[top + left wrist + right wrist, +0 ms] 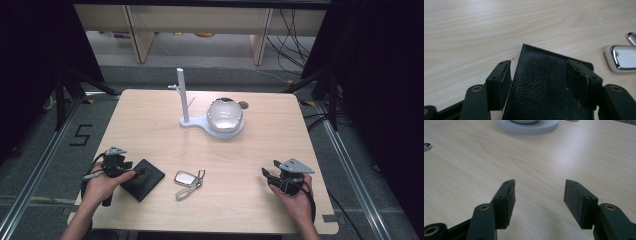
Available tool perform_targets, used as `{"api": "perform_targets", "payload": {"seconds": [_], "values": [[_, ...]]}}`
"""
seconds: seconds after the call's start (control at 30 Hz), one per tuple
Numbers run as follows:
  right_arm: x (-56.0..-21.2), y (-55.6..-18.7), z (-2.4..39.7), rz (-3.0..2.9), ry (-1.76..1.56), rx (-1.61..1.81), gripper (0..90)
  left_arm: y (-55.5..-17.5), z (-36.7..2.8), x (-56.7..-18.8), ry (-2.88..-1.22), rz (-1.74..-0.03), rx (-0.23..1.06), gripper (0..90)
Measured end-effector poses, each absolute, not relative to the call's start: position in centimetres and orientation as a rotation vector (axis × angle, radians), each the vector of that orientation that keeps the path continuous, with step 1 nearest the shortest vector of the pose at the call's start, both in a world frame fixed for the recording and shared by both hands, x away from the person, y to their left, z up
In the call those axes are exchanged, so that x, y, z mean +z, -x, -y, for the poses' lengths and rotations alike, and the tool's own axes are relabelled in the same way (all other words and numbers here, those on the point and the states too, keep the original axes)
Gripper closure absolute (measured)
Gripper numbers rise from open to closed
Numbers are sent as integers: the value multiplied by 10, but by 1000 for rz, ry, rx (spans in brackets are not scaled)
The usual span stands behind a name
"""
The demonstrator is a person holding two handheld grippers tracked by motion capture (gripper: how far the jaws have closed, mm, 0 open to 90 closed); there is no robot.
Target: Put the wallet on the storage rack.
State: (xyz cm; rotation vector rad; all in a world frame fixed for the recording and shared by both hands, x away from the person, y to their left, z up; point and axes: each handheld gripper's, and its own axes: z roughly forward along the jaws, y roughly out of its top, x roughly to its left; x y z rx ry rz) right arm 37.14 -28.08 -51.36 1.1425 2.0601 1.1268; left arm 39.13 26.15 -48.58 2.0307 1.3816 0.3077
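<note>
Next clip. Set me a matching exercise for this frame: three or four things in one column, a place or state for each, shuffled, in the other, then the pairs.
Things:
1. wallet
2. key fob
3. left gripper
4. right gripper

Places or states:
A. open over bare table
B. open, jaws either side of the black leather
C. silver, mid-table in the front row
D. black, flat near the front left

Pairs: 1-D, 2-C, 3-B, 4-A

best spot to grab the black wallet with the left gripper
Probably the near corner of the black leather wallet, coming in low from the person's side. It lies flat on the table, so only a thin edge fits; the left gripper already stands open around it.
</note>
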Motion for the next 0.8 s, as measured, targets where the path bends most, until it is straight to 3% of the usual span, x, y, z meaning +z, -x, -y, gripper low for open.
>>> {"api": "perform_targets", "payload": {"seconds": [0.4,0.8], "values": [[-514,-370,279,-2080,-1155,1123,434,-401,-265,-490,-2100,-1482,119,378],[-514,-370,278,-2090,-1149,1099,432,-404,-266,-496,-2078,-1507,81,383]]}}
